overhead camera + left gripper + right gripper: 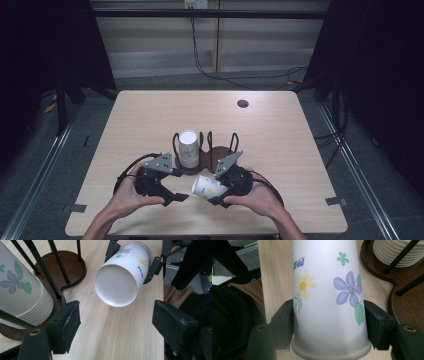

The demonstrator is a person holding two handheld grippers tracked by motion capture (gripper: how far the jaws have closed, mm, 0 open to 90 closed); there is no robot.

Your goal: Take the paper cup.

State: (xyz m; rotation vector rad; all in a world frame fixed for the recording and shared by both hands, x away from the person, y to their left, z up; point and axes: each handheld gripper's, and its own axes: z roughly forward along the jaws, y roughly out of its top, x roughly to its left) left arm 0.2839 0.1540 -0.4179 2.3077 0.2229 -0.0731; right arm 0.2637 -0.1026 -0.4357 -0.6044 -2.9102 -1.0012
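**Blue print on the paper cup, too blurred to read**

The paper cup (pixel 329 302) carries a short line of blue lettering above its yellow flower in the right gripper view, and the same mark shows beside the yellow flower in the left gripper view; the characters cannot be made out in either

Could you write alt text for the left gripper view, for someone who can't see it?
A flowered paper cup, bottom toward the camera, is held by the right tool. The left tool's black jaws stand open below it; a stack of cups fills a wooden rack.
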